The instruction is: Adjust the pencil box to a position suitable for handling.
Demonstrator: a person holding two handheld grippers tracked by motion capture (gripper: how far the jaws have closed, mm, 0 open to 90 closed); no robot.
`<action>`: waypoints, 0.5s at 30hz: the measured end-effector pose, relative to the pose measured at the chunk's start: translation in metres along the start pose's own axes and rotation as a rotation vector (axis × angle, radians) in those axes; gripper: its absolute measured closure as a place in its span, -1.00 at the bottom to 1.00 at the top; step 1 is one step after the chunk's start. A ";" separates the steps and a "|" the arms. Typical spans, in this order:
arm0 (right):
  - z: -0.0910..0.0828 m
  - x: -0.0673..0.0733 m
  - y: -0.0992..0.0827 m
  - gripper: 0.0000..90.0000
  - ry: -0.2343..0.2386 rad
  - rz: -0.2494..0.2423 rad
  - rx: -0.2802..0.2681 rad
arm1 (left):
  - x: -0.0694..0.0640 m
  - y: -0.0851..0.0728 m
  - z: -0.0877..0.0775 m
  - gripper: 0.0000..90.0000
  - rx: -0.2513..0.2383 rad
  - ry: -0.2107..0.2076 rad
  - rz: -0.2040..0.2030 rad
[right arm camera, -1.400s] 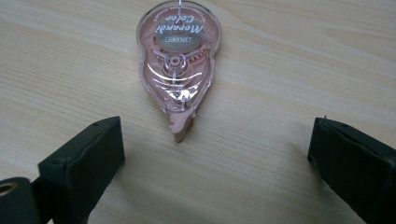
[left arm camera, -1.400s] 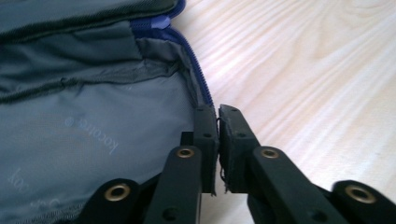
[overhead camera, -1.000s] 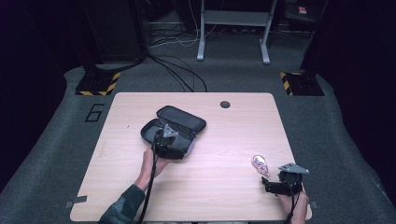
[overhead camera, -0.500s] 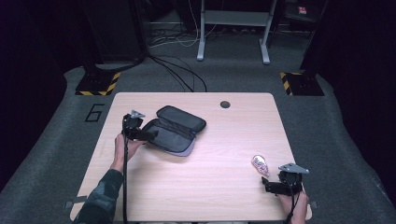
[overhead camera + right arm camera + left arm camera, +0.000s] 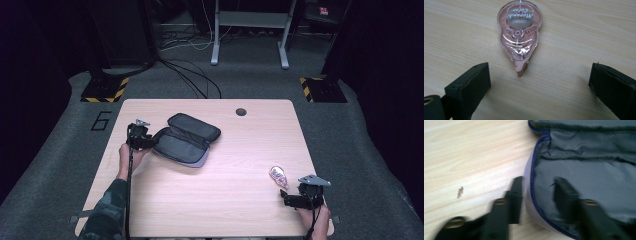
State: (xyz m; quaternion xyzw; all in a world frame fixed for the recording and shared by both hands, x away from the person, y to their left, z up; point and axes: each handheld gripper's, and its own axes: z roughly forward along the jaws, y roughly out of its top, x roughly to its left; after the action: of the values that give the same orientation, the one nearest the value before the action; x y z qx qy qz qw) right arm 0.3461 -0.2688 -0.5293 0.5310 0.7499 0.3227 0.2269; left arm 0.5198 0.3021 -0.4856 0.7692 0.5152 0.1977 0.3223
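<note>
You had your left gripper (image 5: 536,195) closing over the near rim of the open pencil case (image 5: 186,141) at the table's left, not yet clearly pinched. Your right gripper (image 5: 539,82) waited wide before the correction tape (image 5: 519,32); next, grasp it.

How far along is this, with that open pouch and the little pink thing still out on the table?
Done: the pouch lies unzipped, lid open. In hand: the left gripper straddles the pouch's rim, one jaw inside and one outside, and its jaws have just been closing. Left: the pink tape dispenser still lies on the table, just ahead of the open right gripper, presumably bound for the pouch.
</note>
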 end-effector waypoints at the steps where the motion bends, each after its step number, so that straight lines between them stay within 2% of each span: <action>1: 0.000 0.000 0.000 -0.93 0.000 0.000 0.000 | -0.002 -0.001 0.000 0.56 0.008 0.027 0.008; 3: 0.000 0.000 0.000 -0.92 0.002 0.002 -0.001 | -0.004 -0.002 0.000 0.76 0.016 0.034 -0.013; 5: 0.000 0.000 0.000 -0.92 0.002 0.002 -0.001 | -0.005 -0.003 0.000 0.84 0.017 0.040 -0.031; 8: 0.000 0.000 0.000 -0.92 0.000 0.005 0.001 | -0.008 -0.004 -0.002 0.87 0.022 0.043 -0.061; 11: 0.000 0.001 0.000 -0.92 -0.001 0.004 0.001 | -0.010 -0.006 -0.006 0.86 0.019 0.043 -0.073; 13: 0.000 0.001 0.000 -0.92 -0.003 0.004 0.001 | -0.015 -0.011 -0.008 0.86 0.023 0.062 -0.069; 14: 0.000 0.001 0.000 -0.91 -0.002 0.003 0.005 | -0.017 -0.012 -0.009 0.86 0.029 0.055 -0.074; 15: 0.000 0.001 0.000 -0.91 -0.002 0.004 0.005 | -0.019 -0.014 -0.010 0.86 0.015 0.055 -0.078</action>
State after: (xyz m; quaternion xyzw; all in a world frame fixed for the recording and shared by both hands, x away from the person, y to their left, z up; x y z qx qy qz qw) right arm 0.3454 -0.2681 -0.5290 0.5335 0.7494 0.3207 0.2256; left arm 0.4968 0.2912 -0.4877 0.7452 0.5549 0.2020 0.3099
